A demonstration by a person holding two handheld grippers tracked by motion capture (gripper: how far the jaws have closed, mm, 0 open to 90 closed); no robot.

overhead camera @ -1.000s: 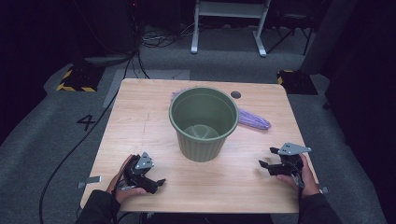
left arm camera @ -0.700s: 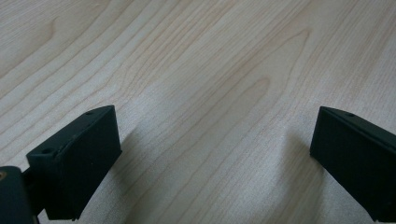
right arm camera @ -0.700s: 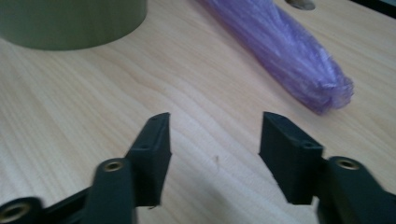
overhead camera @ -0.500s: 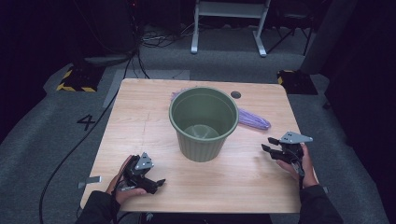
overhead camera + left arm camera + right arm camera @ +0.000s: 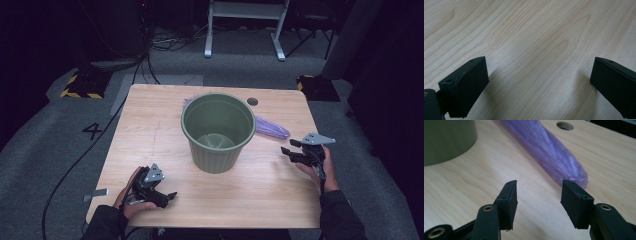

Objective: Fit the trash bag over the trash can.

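Pale wood grain is covering the worktop (image 5: 150, 125), a square table top with a round cable hole (image 5: 252, 101) near its far right corner. An olive-green plastic bin (image 5: 218, 131) is standing upright at the middle of the worktop, its mouth open and its inside bare. A purple plastic bag (image 5: 270, 127), rolled or bunched into a long shape, is lying flat behind and to the right of the bin, running from the bin's far side toward the right edge; whether it is touching the bin's wall cannot be told.

The right gripper (image 5: 286, 151) is hovering near the right edge of the worktop, held in a hand (image 5: 317, 167) and pointing toward the near end of the bag. Its jaws have just been opening a little after a partial closing and are standing spread about halfway, with nothing between them. In the right gripper view the gripper (image 5: 537, 195) is facing the bag's (image 5: 549, 147) rounded end, which is lying just beyond the tips and apart from them, with the bin's wall (image 5: 446, 140) at the upper left.

The left gripper (image 5: 167, 197) is resting low near the front left corner of the worktop, well apart from the bin. In the left gripper view its jaws are standing wide apart over bare wood (image 5: 534, 45), gripping nothing.
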